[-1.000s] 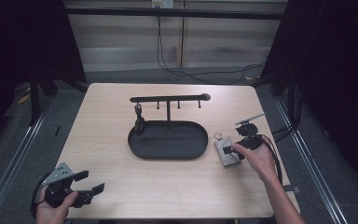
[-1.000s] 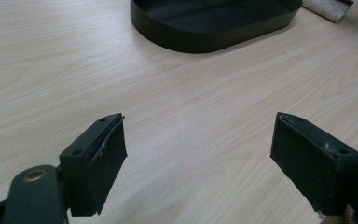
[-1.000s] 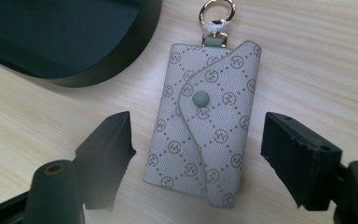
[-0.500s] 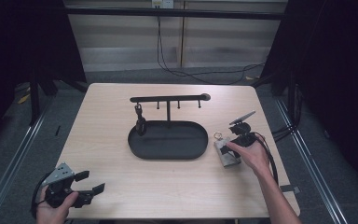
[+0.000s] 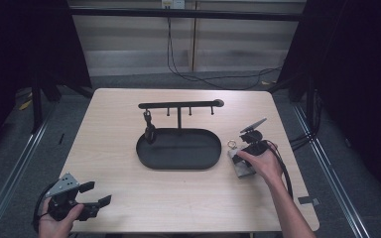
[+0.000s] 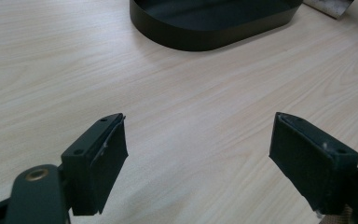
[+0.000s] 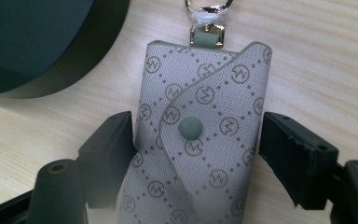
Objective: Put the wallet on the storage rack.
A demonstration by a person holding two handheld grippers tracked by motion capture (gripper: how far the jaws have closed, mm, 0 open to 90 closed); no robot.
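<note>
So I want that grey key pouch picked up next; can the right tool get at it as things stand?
Probably yes. The right tool already straddles the key pouch, one jaw at each side, closing in. The pouch lies flat on the table beside the black tray, nothing between.

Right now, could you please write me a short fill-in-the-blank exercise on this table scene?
1. The grey key pouch lies between the jaws of the ____ claw.
2. The pouch flap closes with a round ____.
3. The black tray has an ____ shape.
4. The left claw stands open over bare ____.

Missing words: right; snap button; oval; table
</note>
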